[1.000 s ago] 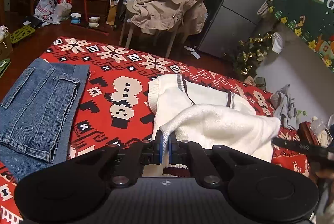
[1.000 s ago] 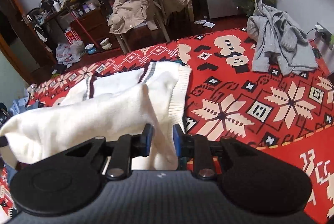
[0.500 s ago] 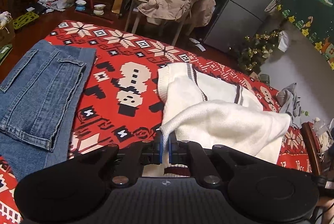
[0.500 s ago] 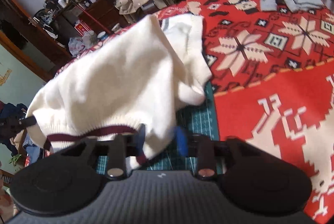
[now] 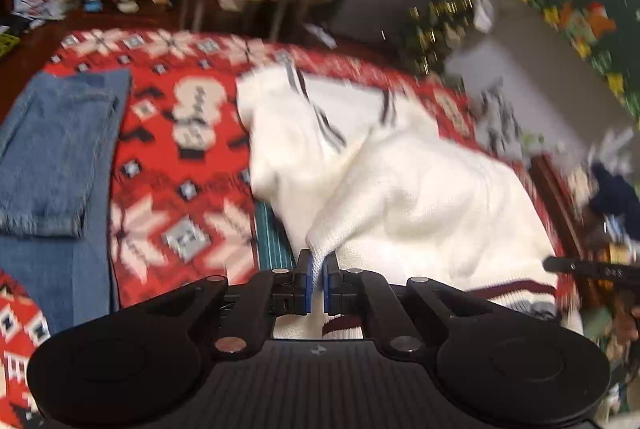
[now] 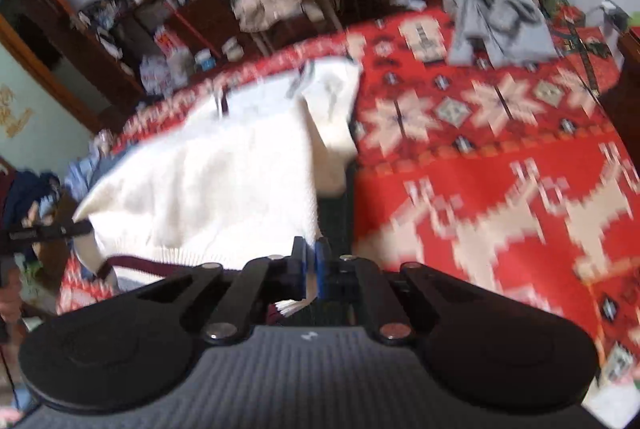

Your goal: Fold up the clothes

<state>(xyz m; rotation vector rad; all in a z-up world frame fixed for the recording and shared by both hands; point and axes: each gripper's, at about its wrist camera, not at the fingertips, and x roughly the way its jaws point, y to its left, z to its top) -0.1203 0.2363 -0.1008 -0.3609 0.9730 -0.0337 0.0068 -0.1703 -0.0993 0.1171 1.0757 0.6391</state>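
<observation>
Red snowflake blanket (image 5: 176, 189) under both my tongs: left gripper (image 5: 316, 269) and right gripper (image 6: 310, 261) each pinch a corner of the white sweater (image 5: 420, 197), lifted just ahead of them (partway folded, I judge). Jeans (image 5: 52, 157) lie flat at far left.

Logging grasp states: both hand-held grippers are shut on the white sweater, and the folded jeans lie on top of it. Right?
Not quite: the jeans lie apart from the white sweater, on the red blanket, as the left wrist view shows. Both the left hand-held gripper and the right hand-held gripper are shut on it.
</observation>
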